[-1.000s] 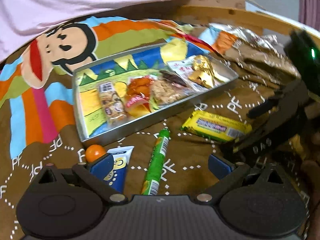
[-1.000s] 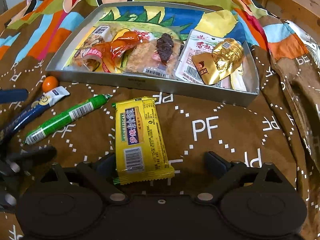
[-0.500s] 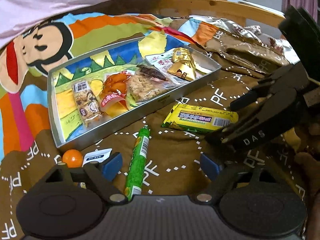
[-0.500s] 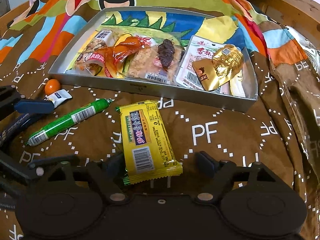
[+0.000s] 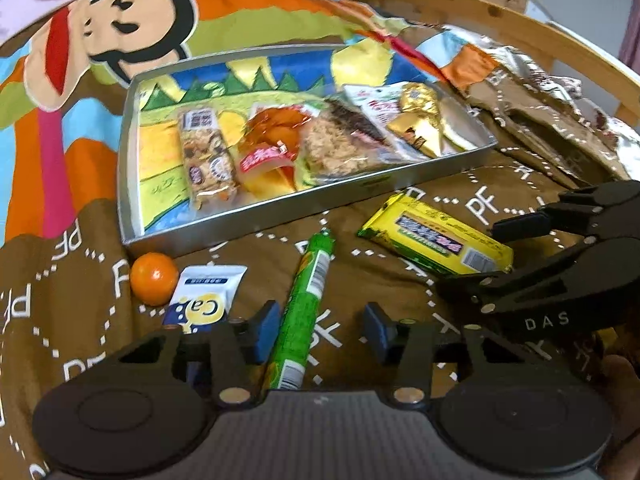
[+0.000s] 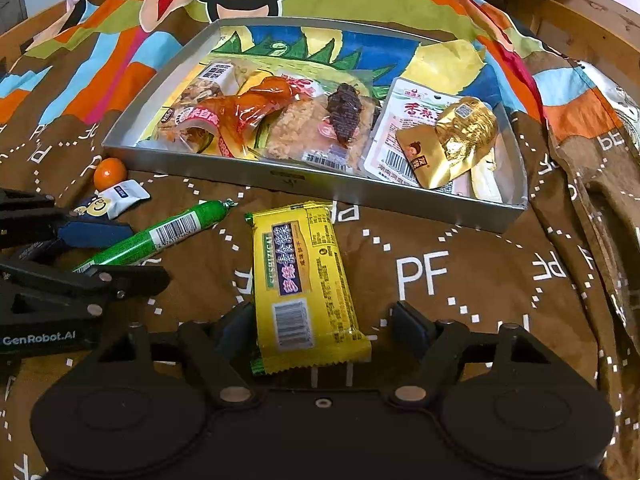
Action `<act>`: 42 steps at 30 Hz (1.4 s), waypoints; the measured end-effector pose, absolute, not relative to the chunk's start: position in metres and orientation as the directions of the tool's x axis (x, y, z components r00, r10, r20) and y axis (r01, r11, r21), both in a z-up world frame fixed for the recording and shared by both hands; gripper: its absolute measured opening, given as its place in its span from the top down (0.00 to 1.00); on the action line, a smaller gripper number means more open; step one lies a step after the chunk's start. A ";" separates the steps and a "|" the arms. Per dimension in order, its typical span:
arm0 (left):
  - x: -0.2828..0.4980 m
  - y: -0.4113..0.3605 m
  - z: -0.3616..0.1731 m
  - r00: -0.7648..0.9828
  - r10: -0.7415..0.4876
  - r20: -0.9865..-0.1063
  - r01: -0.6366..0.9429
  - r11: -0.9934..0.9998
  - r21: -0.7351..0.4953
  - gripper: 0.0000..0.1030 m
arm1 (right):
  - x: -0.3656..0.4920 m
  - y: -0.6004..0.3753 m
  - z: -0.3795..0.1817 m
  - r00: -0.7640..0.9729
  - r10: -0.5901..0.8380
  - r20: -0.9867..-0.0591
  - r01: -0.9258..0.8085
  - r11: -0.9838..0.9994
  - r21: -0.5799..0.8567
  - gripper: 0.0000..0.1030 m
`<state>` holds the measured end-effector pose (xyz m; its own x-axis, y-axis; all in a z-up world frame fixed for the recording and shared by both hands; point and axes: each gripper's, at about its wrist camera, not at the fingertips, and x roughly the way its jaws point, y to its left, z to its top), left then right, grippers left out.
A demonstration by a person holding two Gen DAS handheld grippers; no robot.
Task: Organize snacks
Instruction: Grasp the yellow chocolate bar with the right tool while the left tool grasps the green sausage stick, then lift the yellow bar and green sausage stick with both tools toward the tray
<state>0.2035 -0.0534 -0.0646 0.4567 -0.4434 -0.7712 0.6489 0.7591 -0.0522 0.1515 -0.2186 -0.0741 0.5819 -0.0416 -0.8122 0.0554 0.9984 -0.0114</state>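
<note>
Two tongs were down over the brown patterned cloth [image 6: 424,240]. My left tongs [image 5: 320,330] were closing around the green stick snack [image 5: 306,308]; its lower end lay between the blue pads, one pad close against it, the other not yet touching. My right tongs [image 6: 320,326] were closing too, with the yellow packet [image 6: 306,280] lying between the pads, not gripped. Both snacks lay on the cloth just in front of the metal tray [image 6: 320,190], which held several wrapped snacks.

Cloth [image 6: 460,264] brown w/ white dotted "PF" print; tray [image 6: 240,174] silver; stick [image 5: 306,304] green; bar pkt [image 6: 306,280] yellow.
</note>
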 end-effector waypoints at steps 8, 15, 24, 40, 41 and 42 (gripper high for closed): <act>0.208 -0.052 -0.064 0.464 -0.392 -0.794 0.578 0.814 -0.065 0.77 | 0.153 -0.222 -0.074 0.611 0.003 -0.791 0.065 0.996 0.054 0.41; 0.199 -0.052 -0.058 0.413 -0.385 -0.825 0.540 0.833 -0.119 0.82 | 0.145 -0.215 -0.071 0.620 0.003 -0.785 0.043 0.998 0.037 0.48; 0.189 -0.035 -0.053 0.330 -0.445 -0.833 0.408 0.862 -0.299 0.82 | 0.116 -0.196 -0.061 0.667 -0.078 -0.741 -0.033 0.990 -0.134 0.49; 0.179 -0.040 -0.065 0.285 -0.391 -0.875 0.398 0.879 -0.263 0.81 | 0.105 -0.172 -0.060 0.750 -0.159 -0.642 -0.103 0.931 -0.350 0.49; 0.178 -0.041 -0.064 0.287 -0.387 -0.876 0.405 0.878 -0.255 0.81 | 0.104 -0.172 -0.060 0.751 -0.159 -0.641 -0.103 0.931 -0.351 0.49; 0.177 -0.042 -0.064 0.288 -0.385 -0.877 0.409 0.877 -0.251 0.81 | 0.104 -0.172 -0.060 0.752 -0.159 -0.640 -0.103 0.930 -0.352 0.49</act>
